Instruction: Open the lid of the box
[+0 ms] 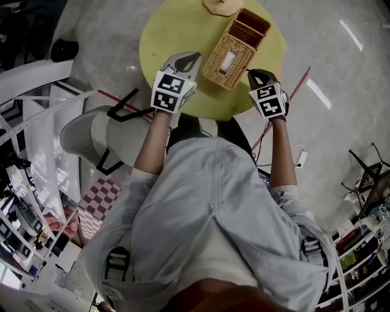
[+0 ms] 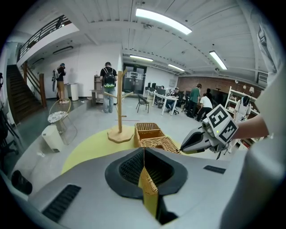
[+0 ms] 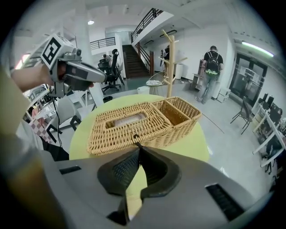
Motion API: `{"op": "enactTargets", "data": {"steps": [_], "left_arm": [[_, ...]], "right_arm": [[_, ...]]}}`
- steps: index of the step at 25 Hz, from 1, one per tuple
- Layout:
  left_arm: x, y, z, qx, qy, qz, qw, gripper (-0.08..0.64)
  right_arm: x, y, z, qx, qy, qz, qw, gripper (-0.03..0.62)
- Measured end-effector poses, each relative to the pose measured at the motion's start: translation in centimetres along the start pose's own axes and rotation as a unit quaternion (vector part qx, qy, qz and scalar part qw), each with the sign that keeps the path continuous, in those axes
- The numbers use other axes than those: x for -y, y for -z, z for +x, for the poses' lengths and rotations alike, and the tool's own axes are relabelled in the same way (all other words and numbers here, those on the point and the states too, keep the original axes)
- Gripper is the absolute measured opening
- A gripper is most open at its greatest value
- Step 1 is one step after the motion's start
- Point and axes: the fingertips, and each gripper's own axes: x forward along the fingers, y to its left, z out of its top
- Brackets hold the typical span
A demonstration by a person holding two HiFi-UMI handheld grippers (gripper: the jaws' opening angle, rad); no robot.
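Observation:
A wicker box [image 1: 234,49] lies on the round yellow table [image 1: 161,36], with a slotted lid [image 3: 127,120] over its near part and an uncovered compartment [image 3: 176,109] at its far end. My right gripper [image 3: 137,146] is at the box's front edge, shut on the small dark loop [image 3: 134,138] of the lid. In the head view the right gripper [image 1: 253,73] touches the box's right side. My left gripper [image 1: 190,58] hovers just left of the box, apart from it, jaws shut on nothing. From the left gripper [image 2: 144,151] the box [image 2: 154,138] lies just ahead.
A wooden peg stand [image 1: 220,6] rises from the table behind the box. A grey chair [image 1: 85,134] stands off the table's left edge. People [image 2: 107,85] and desks are far back in the hall. A red floor line [image 1: 286,100] runs right of the table.

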Motion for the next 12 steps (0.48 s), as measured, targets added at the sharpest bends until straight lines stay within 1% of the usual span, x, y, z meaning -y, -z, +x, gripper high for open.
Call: {"op": "enactTargets", "data": {"steps": [5, 9, 12], "left_arm": [[-1.2, -0.2, -0.8, 0.007, 0.003, -0.004, 1.0000, 0.031], [-1.9, -0.7, -1.7, 0.017, 0.012, 0.000, 0.9998, 0.031], [-2.9, -0.9, -2.6, 0.024, 0.019, 0.002, 0.9995, 0.031]], "right_arm": [[-0.4, -2.4, -1.3, 0.014, 0.014, 0.003, 1.000, 0.035], [-0.8, -4.5, -2.8, 0.020, 0.039, -0.010, 0.999, 0.035], [-1.3, -6.5, -3.8, 0.030, 0.055, -0.006, 0.998, 0.035]]}}
